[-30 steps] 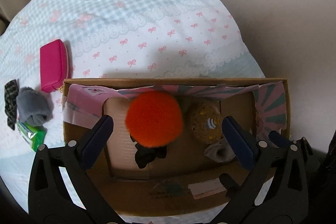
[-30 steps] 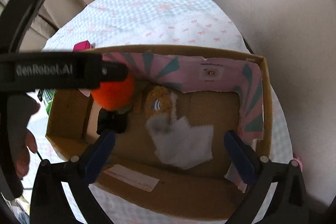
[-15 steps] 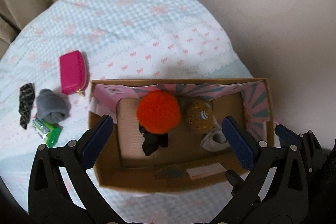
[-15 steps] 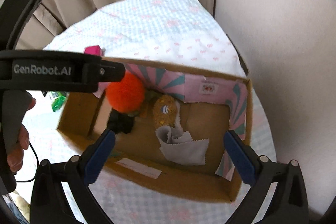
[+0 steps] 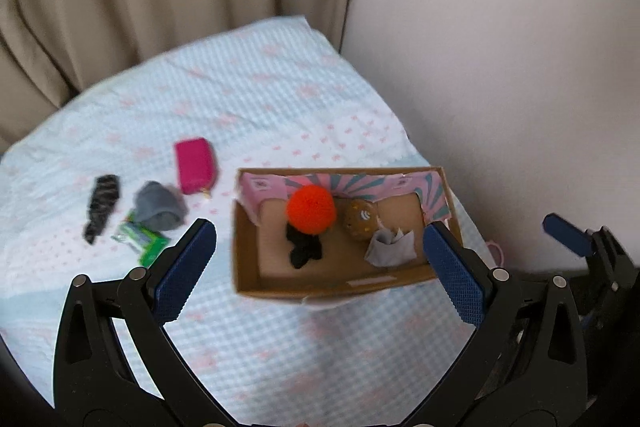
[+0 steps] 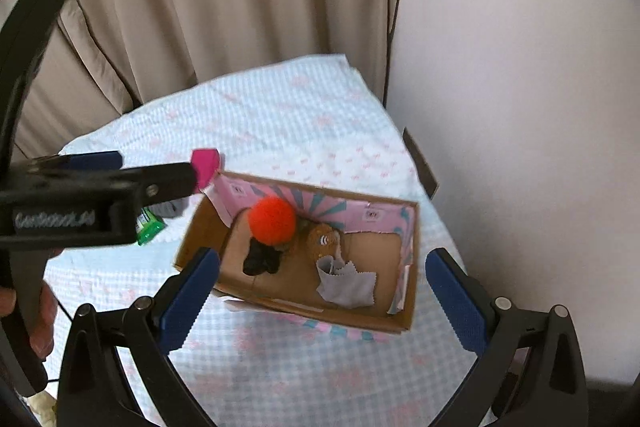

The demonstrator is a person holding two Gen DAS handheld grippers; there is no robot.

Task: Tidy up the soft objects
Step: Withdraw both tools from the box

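Four loose items lie at centre left: striped cloth, grey sock, green packet, pink pouch. Recommend approaching the sock squarely from above. Both claws, left claw and right claw, gape wide, empty. Cardboard box, centre frame, contains orange pompom, black fabric, brown plush, grey cloth.

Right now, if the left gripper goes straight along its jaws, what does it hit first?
Probably the cardboard box: the left gripper hangs open above it, aimed about at the near wall and the black cloth inside. Depth is unclear; nothing seems to lie between.
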